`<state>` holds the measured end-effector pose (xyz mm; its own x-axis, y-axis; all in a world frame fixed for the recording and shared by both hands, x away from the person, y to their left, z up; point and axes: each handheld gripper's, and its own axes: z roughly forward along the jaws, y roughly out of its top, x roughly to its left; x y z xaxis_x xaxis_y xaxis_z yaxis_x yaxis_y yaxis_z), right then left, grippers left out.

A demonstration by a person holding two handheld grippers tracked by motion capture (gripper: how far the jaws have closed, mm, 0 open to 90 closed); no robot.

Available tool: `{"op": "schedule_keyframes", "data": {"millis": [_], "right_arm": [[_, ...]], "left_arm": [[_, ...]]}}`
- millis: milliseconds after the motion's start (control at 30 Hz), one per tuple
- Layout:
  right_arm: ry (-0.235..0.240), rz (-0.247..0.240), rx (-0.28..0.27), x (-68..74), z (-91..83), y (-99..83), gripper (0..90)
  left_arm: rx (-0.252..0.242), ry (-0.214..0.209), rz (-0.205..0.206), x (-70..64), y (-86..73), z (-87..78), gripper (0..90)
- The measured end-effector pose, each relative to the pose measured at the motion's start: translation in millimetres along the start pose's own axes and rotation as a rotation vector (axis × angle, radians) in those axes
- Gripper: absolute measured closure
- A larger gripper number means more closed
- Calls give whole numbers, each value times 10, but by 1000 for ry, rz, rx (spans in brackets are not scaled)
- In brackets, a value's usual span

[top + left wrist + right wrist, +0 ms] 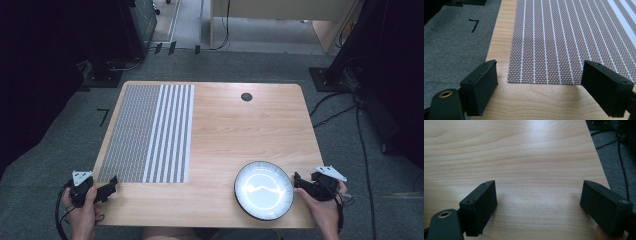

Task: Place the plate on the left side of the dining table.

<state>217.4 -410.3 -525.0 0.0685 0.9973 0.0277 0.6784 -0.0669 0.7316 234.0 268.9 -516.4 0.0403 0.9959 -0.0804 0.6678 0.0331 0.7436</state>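
I am holding my left gripper (pixel 111 186) with jaws wide, empty, facing the placemat's (pixel 564 37) near edge; my right gripper (pixel 299 181), jaws equally wide, is sitting just beside the plate (pixel 264 190). The plate nears the counter (pixel 240 130) edge; a clumsy nudge could tip it off.

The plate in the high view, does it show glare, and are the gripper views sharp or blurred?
High view: the plate carries bright white glare across its middle. Left gripper view: the woven placemat is sharp, while the near jaws look slightly soft. Right gripper view: a pale sheen lies on the wooden table, and the jaws cast soft shadows.
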Motion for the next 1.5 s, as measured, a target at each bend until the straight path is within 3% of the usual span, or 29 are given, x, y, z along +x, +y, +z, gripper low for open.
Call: {"op": "schedule_keyframes", "data": {"millis": [267, 467, 700, 967, 1500], "right_arm": [[-2, 62, -33, -81, -37, -13, 143], [7, 87, -63, -137, -131, 1, 144], [31, 120, -94, -112, -286, 54, 144], [62, 118, -114, -18, -413, 112, 144], [108, 102, -129, 147, -547, 157, 147]], "left_arm": [[-15, -30, -14, 34, 12, -34, 136], [-39, -17, -9, -19, 26, -74, 136], [-64, -46, 13, -225, 73, -133, 136], [-73, -87, 39, -469, 144, -154, 135], [-101, -189, 127, -1074, 281, -159, 135]]}}
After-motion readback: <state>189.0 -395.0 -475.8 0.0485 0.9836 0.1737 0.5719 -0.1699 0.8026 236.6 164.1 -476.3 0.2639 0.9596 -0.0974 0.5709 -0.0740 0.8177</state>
